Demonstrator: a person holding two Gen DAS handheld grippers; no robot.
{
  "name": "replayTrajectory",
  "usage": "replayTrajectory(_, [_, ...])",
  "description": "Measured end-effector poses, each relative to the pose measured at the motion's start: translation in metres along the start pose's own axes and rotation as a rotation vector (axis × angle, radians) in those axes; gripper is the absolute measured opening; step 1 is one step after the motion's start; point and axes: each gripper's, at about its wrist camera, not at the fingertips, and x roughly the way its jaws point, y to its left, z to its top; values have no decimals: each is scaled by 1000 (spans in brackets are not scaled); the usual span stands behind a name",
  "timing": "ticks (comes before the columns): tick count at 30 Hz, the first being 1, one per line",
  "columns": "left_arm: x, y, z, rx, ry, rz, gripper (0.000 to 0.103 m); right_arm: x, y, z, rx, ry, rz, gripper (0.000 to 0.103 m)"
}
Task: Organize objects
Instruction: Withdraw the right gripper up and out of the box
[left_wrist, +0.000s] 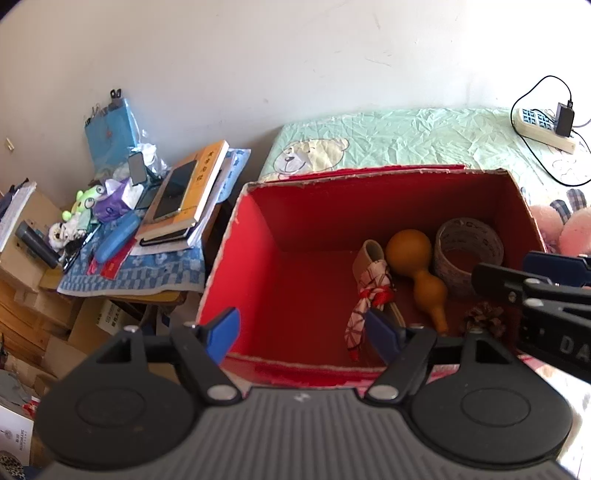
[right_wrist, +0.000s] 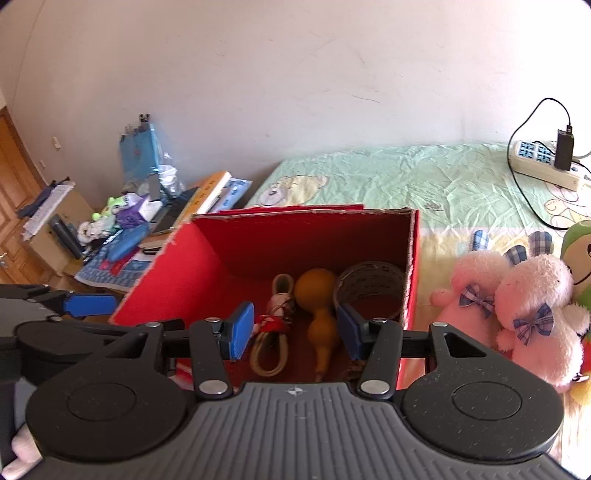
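Observation:
An open red cardboard box (left_wrist: 258, 258) stands on the bed. Inside it lie a tan gourd (left_wrist: 410, 251), a roll of tape (left_wrist: 469, 243), a beige strap with red-and-white cloth (left_wrist: 371, 266) and a pine cone (left_wrist: 484, 317). My left gripper (left_wrist: 303, 332) hovers over the box's near edge, open and empty. My right gripper (right_wrist: 295, 328) is above the box (right_wrist: 177, 273), also open, with the gourd (right_wrist: 316, 284), tape roll (right_wrist: 369, 284) and strap (right_wrist: 269, 347) below it and nothing held. Each gripper shows at the edge of the other's view.
Two pink plush rabbits (right_wrist: 517, 306) and a green toy lie on the bed right of the box. A power strip (right_wrist: 543, 166) with a cable sits at the far right. Left of the bed, a cluttered side table (left_wrist: 177, 199) holds books, a phone and small items.

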Motion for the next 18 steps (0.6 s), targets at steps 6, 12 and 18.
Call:
replayTrajectory(6, [-14, 11, -11, -10, 4, 0, 79, -20, 12, -9, -10, 16, 76, 52])
replayTrajectory(12, [-25, 16, -29, -1, 19, 3, 80, -32, 20, -25, -35, 37, 99, 52])
replayTrajectory(18, [-22, 22, -52, -4, 75, -30, 80, -25, 21, -43, -6, 113, 132, 52])
